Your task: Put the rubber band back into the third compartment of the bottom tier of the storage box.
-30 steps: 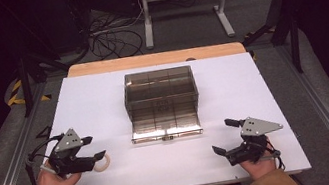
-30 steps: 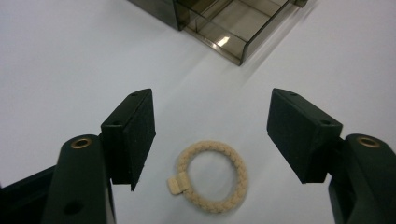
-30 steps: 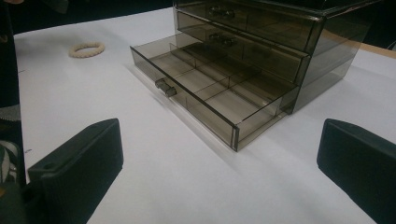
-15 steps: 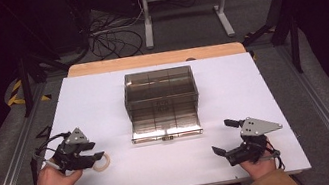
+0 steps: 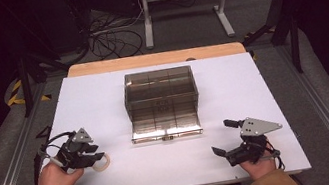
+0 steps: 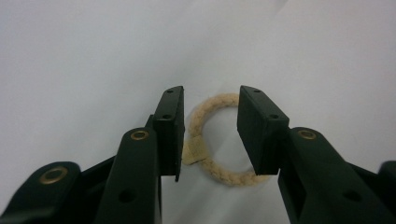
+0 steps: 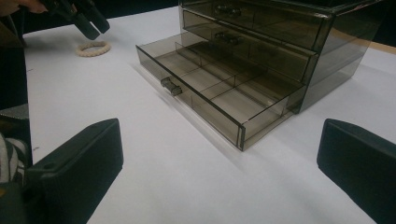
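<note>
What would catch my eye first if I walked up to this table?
Probably the smoky see-through drawer box in the middle of the white table, its bottom drawer pulled open and divided into compartments. Next, the small cream rope ring lying near the left front edge, with the open left gripper poised over it.

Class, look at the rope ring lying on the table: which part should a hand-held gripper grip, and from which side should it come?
Probably the plain braided band of the rope ring, away from its taped joint. It lies flat on the white table, so come from above, one jaw inside the loop and one outside, as the open left hand-held gripper nearly does now.
</note>
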